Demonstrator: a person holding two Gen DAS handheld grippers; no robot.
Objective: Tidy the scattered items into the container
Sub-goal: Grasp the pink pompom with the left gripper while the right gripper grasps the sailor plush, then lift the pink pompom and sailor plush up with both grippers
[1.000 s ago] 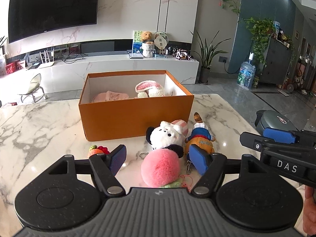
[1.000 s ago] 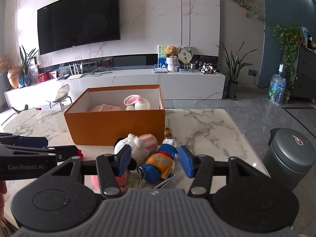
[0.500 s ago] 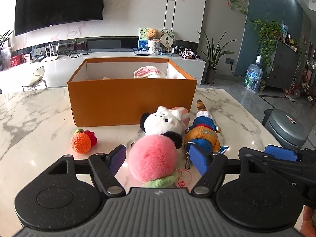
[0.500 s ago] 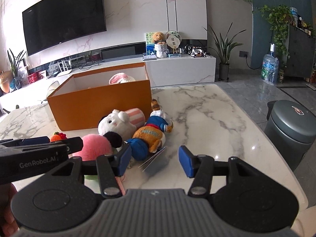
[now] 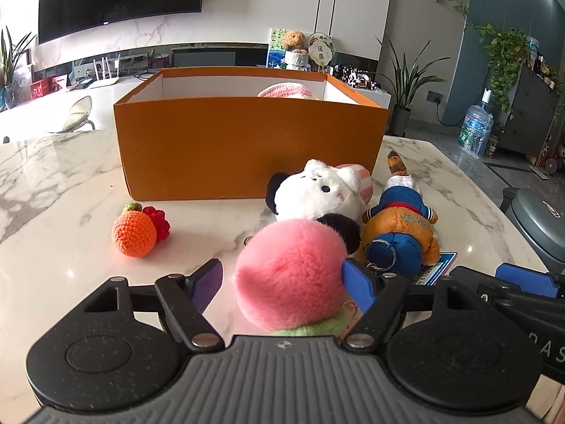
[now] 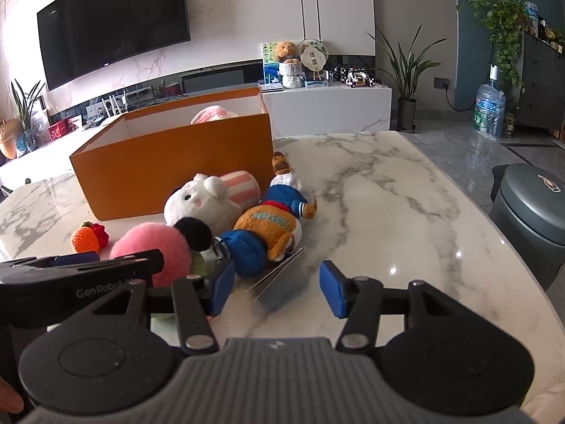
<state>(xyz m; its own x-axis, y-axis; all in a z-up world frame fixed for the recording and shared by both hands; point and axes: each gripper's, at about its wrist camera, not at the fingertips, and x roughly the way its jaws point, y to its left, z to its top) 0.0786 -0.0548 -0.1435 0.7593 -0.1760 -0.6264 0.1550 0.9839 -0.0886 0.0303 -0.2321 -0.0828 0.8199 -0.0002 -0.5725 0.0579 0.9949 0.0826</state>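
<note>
- Work surface: a white marble table with grey veining (image 5: pixel 63 183) carries all items listed below.
- Container: an open orange cardboard box with a white interior (image 5: pixel 247 152) stands at the far side of the table. A pink-and-white knitted item (image 5: pixel 287 90) shows above its rim, inside the box.
- Orange crocheted fruit with a green top (image 5: pixel 134 235) lies on the table in front of the box's left corner, touching a small red crocheted berry (image 5: pixel 158 225).
- Left gripper (image 5: pixel 282 281): its jaws are opening and stand wide. The fluffy round pink pom-pom with a green base (image 5: pixel 291 275) lies between the blue pads. The right pad meets the fur; the left pad stands clear of it. No grip is established.
- White plush animal with black ears and a pink-striped part (image 5: pixel 319 196) lies just behind the pom-pom, against the front wall of the box.
- Brown plush bear in blue-and-orange clothing (image 6: pixel 272 221) lies on the table to the right of the white plush, touching it, with a metal key ring (image 5: pixel 381 252) and a paper tag (image 6: pixel 279 272) at its near end.
- Right gripper (image 6: pixel 277 286): jaws part-open and empty. Only the tag and bare table lie between the pads; the left pad is just beside the bear's blue near end.
- Grey lidded bin (image 6: pixel 533 205) stands on the floor beyond the table's right edge.
</note>
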